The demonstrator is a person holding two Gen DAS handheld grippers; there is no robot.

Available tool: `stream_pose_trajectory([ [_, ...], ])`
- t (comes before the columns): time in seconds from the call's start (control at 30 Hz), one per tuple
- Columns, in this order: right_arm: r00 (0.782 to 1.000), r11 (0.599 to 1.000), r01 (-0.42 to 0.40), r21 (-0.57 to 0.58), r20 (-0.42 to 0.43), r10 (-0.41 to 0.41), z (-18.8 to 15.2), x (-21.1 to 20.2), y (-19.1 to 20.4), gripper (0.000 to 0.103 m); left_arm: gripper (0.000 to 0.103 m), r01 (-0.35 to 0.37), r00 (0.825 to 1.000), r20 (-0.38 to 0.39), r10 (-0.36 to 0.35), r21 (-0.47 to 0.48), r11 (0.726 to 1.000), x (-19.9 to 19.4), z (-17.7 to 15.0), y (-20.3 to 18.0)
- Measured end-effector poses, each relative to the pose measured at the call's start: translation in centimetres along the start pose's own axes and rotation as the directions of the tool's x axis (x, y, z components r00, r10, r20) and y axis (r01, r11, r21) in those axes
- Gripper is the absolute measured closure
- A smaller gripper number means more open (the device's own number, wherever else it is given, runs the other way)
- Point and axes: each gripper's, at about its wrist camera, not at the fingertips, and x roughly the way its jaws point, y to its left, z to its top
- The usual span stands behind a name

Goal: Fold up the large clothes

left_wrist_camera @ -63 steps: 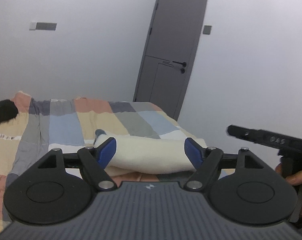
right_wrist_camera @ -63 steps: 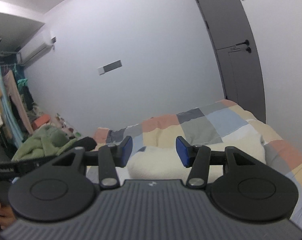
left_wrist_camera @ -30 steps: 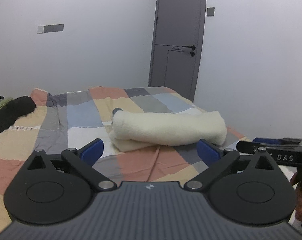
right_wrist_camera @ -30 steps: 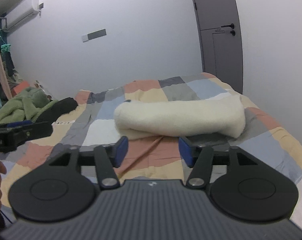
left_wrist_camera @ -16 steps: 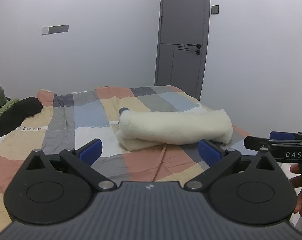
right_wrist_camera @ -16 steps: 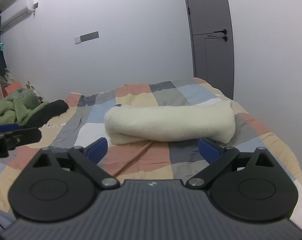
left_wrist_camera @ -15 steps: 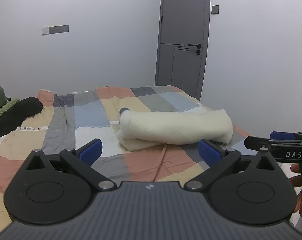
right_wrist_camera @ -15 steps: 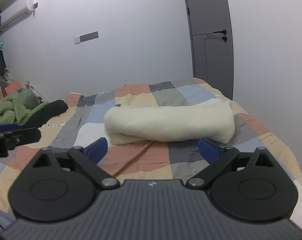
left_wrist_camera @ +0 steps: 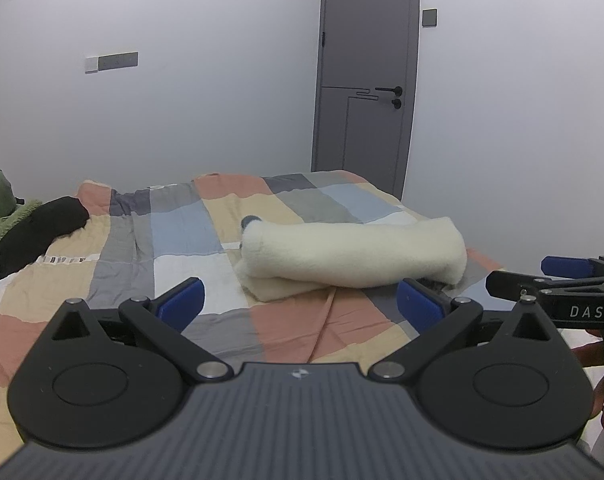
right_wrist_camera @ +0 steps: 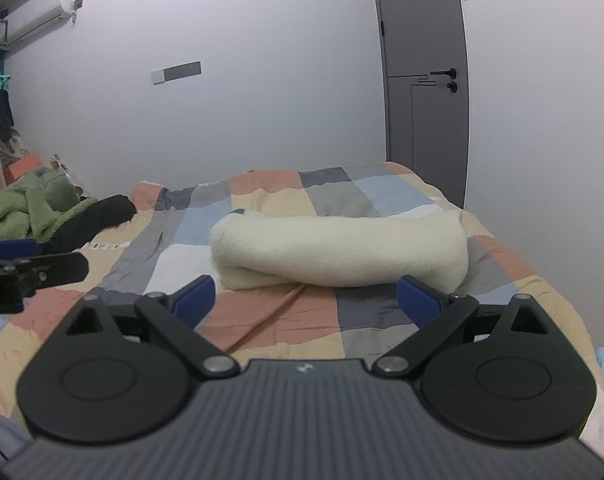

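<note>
Cream fleece, folded into a long thick bundle point(left_wrist_camera: 352, 254), lies on the bed point(left_wrist_camera: 182, 236) ahead of both our hands, and its long axis runs across our view, left to right, not away from us.

Going from the left: a green garment point(right_wrist_camera: 30, 204) and a black garment point(left_wrist_camera: 34, 228) sit at the far left edge of the bed, well apart from the bundle. Our left gripper point(left_wrist_camera: 300, 304) hangs short of the bundle with its jaws wide and nothing between them. From the left wrist view the bundle sits ahead and a little to the right of the midline, its left end, where a small dark bit of cloth pokes out, nearly over the middle of the jaws, and its right end above the right pad.

Our right gripper point(right_wrist_camera: 306, 294) is also spread wide and empty, apart from the fleece. From its view the bundle lies almost square in front, both ends falling close to the two pads, so we judge the right hand to be the better centred on it. The left gripper shows at the left edge of that view, level with the bundle's left end.

We judge the fold largely made. Any next move would meet the bundle broadside, each hand nearer its own end.
</note>
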Motion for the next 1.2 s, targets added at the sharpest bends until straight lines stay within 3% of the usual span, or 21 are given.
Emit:
stream_pose_trajectory([
  [1.2, 1.000, 1.000, 0.015, 0.003, -0.003, -0.015, -0.17, -0.27, -0.21, 0.004, 0.000, 0.003, 1.000, -0.003, -0.003, -0.010, 1.000, -0.24, -0.24, 0.08],
])
